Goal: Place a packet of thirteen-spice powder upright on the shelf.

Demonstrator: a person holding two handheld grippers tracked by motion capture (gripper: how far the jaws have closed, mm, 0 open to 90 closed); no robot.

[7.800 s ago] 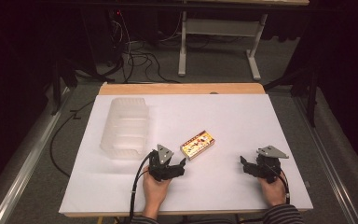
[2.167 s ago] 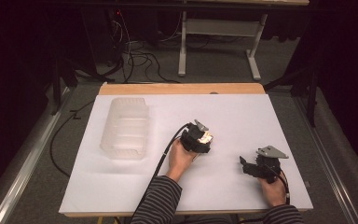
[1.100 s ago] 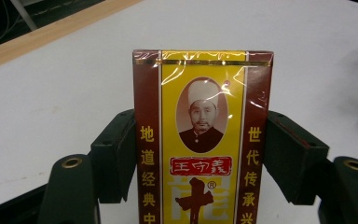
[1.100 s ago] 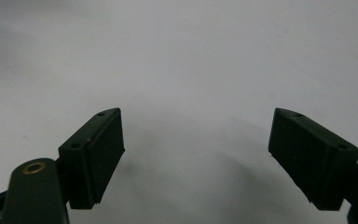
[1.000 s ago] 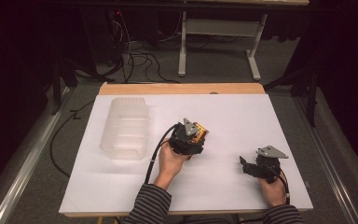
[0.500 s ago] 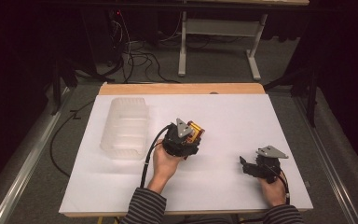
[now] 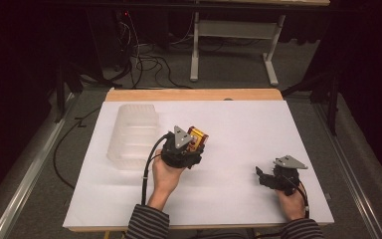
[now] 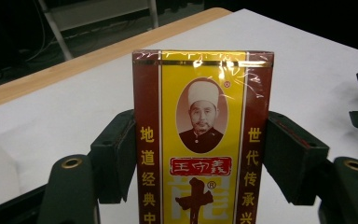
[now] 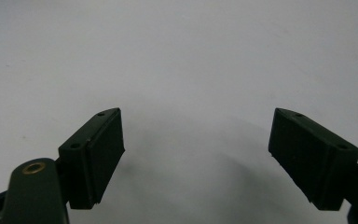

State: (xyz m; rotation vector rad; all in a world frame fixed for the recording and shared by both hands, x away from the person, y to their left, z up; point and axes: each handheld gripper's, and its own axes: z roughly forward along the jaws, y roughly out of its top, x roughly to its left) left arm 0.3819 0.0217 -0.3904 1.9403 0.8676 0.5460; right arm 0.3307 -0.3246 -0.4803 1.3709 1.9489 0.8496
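Yellow-and-red packet (image 8: 203,140): clamped between the left gripper (image 7: 181,149) jaws, long axis running straight ahead. Clear tray (image 7: 132,137) just beside its left. Right gripper (image 7: 278,175): wide open, empty.

Yellow and maroon box (image 8: 203,140), portrait print

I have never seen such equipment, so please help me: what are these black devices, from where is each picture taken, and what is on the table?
A person sits at a white table and holds a hand-operated gripper in each hand. One picture comes from a camera above the table; the other two come from cameras mounted on the grippers, looking along their black fingers. The left gripper is closed on a red and yellow box with Chinese print. The right gripper is open and holds nothing. A clear plastic container lies at the table's left.
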